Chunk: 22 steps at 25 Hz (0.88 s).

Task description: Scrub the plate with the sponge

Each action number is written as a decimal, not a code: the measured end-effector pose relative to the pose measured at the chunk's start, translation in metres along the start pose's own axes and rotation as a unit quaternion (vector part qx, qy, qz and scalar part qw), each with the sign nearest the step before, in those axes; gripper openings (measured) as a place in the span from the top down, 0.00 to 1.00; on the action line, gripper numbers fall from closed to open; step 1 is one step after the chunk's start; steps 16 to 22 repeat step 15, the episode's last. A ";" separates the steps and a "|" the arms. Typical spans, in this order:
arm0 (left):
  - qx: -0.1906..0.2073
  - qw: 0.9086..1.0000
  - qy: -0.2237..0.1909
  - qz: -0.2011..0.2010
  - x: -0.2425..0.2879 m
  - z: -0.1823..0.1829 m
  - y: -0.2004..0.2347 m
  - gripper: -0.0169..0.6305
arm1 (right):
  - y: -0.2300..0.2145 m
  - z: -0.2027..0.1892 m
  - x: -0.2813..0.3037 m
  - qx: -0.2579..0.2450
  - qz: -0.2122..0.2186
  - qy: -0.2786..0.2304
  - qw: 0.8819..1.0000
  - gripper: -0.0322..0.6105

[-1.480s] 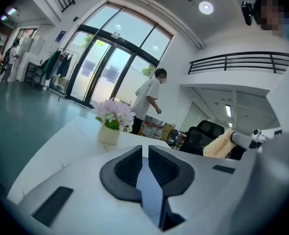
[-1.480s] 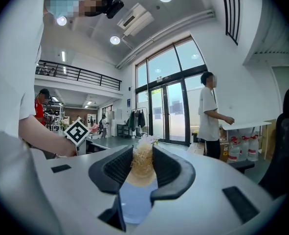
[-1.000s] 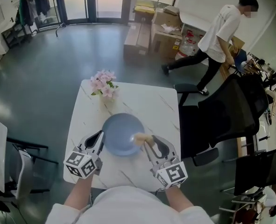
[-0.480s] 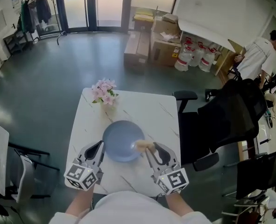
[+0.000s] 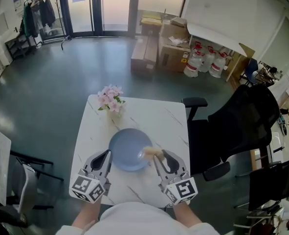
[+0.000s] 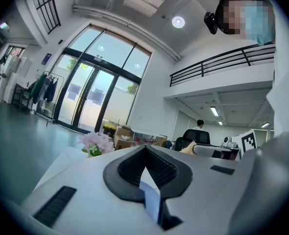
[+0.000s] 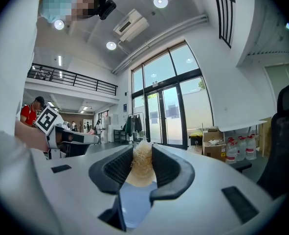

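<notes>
A round blue plate (image 5: 127, 148) lies on the white marble table (image 5: 149, 114). My left gripper (image 5: 108, 153) is at the plate's left rim, its jaws closed together on the edge. In the left gripper view that gripper (image 6: 145, 149) shows a strip of the blue plate (image 6: 151, 199) running in between the pads. My right gripper (image 5: 156, 154) is shut on a tan fibrous sponge (image 5: 148, 153) that rests over the plate's right rim. The sponge (image 7: 142, 165) fills the gap between the right gripper (image 7: 142, 153) pads, and the blue plate (image 7: 134, 199) shows below it.
A small bunch of pink flowers (image 5: 111, 98) stands at the table's far left side. A black office chair (image 5: 242, 126) is close to the table's right edge. Cardboard boxes (image 5: 159, 43) and water bottles (image 5: 205, 62) sit on the floor beyond.
The person at the back right has walked out of view. Both grippers keep their places at the plate's two rims, and the sponge stays in the right jaws.
</notes>
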<state>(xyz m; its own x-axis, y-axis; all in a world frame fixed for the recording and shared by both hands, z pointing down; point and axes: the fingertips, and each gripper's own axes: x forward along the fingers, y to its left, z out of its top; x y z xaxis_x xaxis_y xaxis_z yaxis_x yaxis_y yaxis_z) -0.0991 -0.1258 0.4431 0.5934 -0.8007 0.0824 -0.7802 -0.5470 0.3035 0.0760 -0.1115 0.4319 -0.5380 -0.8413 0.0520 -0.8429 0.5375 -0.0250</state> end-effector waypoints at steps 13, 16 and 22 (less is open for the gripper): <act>-0.004 1.000 -0.013 -0.005 0.000 0.003 0.000 0.92 | -0.001 -0.005 0.003 0.008 -0.003 -0.005 1.000 0.75; -0.005 1.000 -0.014 -0.005 0.000 0.002 0.001 0.92 | -0.001 -0.007 0.005 0.008 -0.002 -0.006 1.000 0.75; -0.005 1.000 -0.014 -0.005 0.000 0.002 0.001 0.92 | -0.001 -0.007 0.005 0.008 -0.002 -0.006 1.000 0.75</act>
